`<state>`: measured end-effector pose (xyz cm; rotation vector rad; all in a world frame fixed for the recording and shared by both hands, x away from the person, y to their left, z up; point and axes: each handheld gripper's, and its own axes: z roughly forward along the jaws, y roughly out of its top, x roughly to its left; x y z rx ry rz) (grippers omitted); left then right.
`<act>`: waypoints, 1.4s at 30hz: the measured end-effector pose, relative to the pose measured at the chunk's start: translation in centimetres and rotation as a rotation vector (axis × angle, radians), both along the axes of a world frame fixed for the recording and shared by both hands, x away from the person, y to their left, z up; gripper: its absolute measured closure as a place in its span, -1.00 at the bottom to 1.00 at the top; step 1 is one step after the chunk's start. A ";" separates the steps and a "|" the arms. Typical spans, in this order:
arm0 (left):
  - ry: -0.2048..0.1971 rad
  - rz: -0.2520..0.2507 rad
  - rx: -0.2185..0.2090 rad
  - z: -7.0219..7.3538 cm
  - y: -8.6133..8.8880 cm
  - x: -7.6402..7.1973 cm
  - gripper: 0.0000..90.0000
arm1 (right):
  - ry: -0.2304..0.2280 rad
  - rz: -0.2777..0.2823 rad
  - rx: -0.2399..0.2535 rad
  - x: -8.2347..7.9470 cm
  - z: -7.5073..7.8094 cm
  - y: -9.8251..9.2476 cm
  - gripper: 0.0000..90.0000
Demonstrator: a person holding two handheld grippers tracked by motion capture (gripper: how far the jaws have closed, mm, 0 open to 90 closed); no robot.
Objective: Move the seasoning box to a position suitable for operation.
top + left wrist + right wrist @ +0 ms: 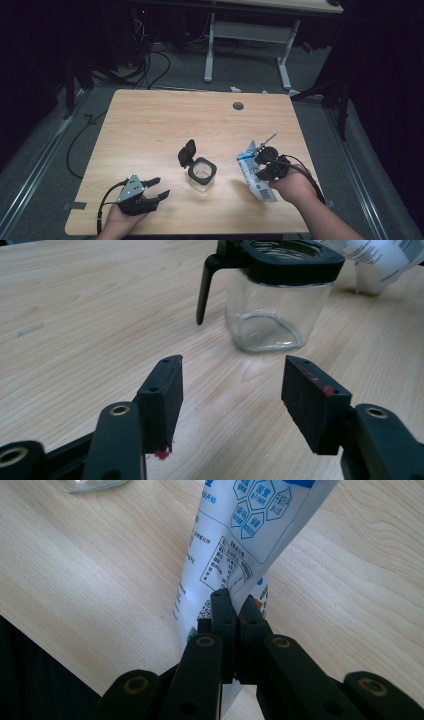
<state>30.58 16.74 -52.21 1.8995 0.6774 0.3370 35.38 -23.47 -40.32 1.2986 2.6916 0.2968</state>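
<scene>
So the right claw point(235, 607) is clamped tight on the edge of a white and blue printed pouch point(240, 540), holding it up off the wooden surface point(150, 125) near the right side. The left claw point(232, 385) sits released, nothing in it, pointing at a glass jar point(272, 315) whose black lid point(186, 152) is flipped open.
</scene>
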 end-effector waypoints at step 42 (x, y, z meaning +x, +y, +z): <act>-0.006 -0.300 -0.047 1.0 -19.9 -1.3 -0.32 | -0.020 0.044 0.033 -1.4 3.6 2.3 0.99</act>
